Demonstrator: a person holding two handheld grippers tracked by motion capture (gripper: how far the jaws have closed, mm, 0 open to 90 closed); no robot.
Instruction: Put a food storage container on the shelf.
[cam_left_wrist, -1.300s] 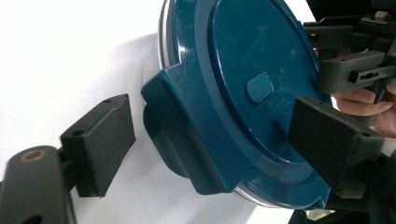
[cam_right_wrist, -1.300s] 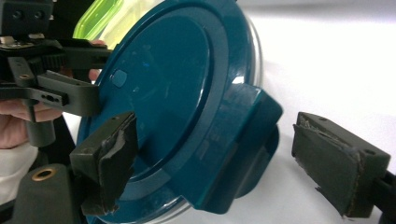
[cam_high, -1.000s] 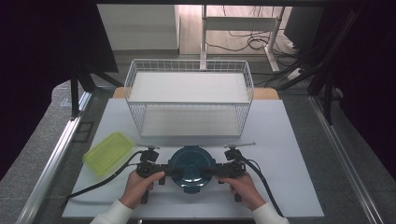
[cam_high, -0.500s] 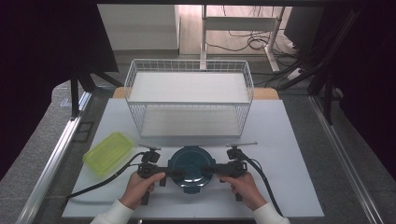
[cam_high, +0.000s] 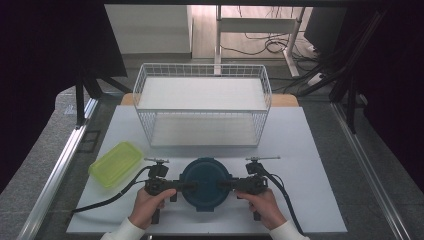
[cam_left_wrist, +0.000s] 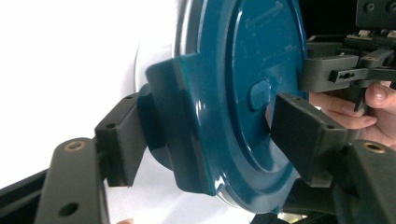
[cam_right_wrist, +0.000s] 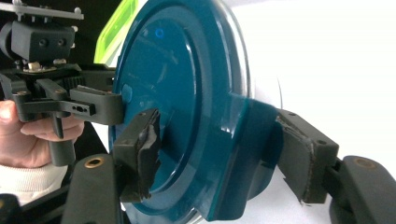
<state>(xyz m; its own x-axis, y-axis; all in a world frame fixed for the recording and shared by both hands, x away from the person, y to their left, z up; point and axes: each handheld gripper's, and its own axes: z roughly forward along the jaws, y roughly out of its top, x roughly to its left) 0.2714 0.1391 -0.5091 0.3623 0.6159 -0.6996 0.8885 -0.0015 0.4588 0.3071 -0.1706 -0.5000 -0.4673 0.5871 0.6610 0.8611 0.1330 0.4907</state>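
A round dark-teal lidded container (cam_high: 205, 183) with side latch tabs sits flat at the white table's near edge.

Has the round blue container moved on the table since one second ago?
No. The round blue container lies at the same place in front of the white wire basket and beside the green box, between both tongs.

Both forearms come in from the bottom, hands low and level. The left claw (cam_high: 192, 186) points inward to the right, the right claw (cam_high: 220, 185) inward to the left, tips facing each other. Both sets of jaws have just been closing, each straddling a side latch of the lid (cam_high: 205, 182).
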